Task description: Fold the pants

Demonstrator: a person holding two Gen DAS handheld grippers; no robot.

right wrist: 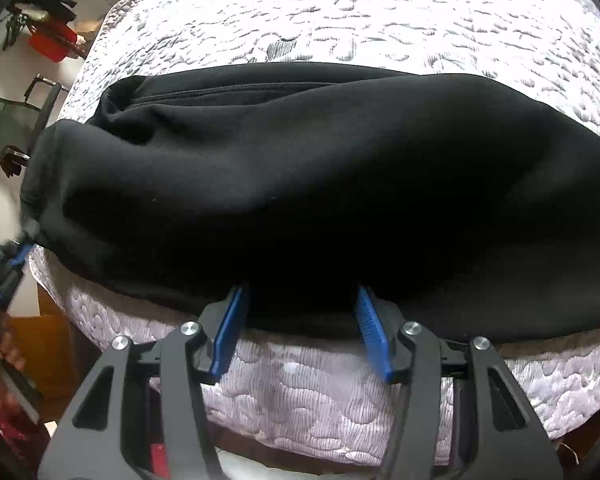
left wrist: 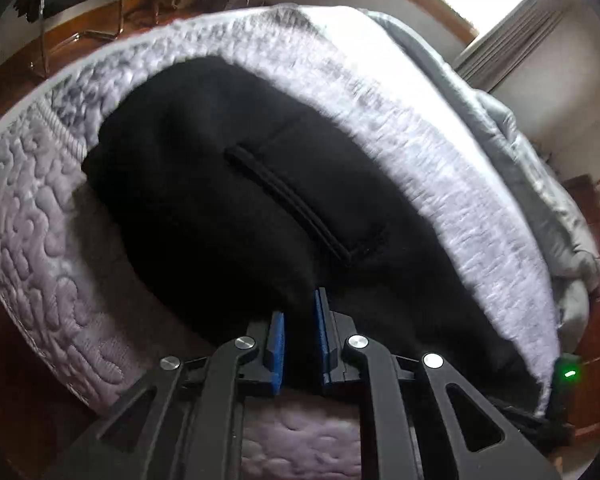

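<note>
My left gripper (left wrist: pixel 300 320) pinches the black pants' (left wrist: pixel 228 208) edge on the quilted mattress (left wrist: pixel 32 216); my right gripper (right wrist: pixel 300 300) gapes wide over the hem.

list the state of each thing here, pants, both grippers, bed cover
black pants: lying in a folded bundle on the bed, near its edge
left gripper: shut on the pants' edge
right gripper: open, fabric edge between its fingers
quilted bed cover: spread flat under the pants
grey duvet: bunched up
</note>
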